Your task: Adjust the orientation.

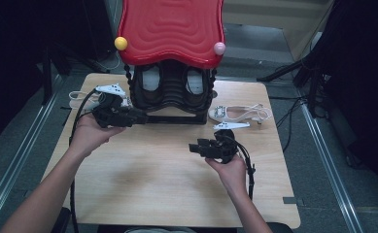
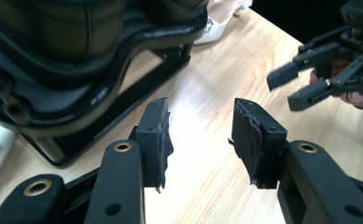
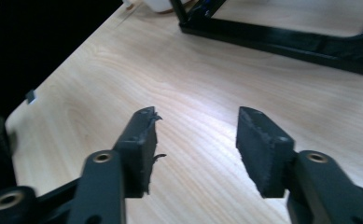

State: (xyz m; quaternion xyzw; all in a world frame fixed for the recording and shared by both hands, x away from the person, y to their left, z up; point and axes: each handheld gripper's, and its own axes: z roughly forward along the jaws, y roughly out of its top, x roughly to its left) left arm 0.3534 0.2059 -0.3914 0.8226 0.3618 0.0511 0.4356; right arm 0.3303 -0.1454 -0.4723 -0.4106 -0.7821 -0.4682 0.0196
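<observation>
From above, my left gripper meets the black rack under its red top; a white sandal lies just beside, I think. Left gripper view: jaws apart, empty, rack near. Right gripper view: my right gripper gapes empty over the table.

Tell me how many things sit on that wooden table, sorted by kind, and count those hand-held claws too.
Black shoe rack with red top: 1
White shoes: 2, a sandal on the right of the rack and another shoe on its left
Claws: 2, left claw and right claw, both open with nothing between them
Total: 5
</observation>
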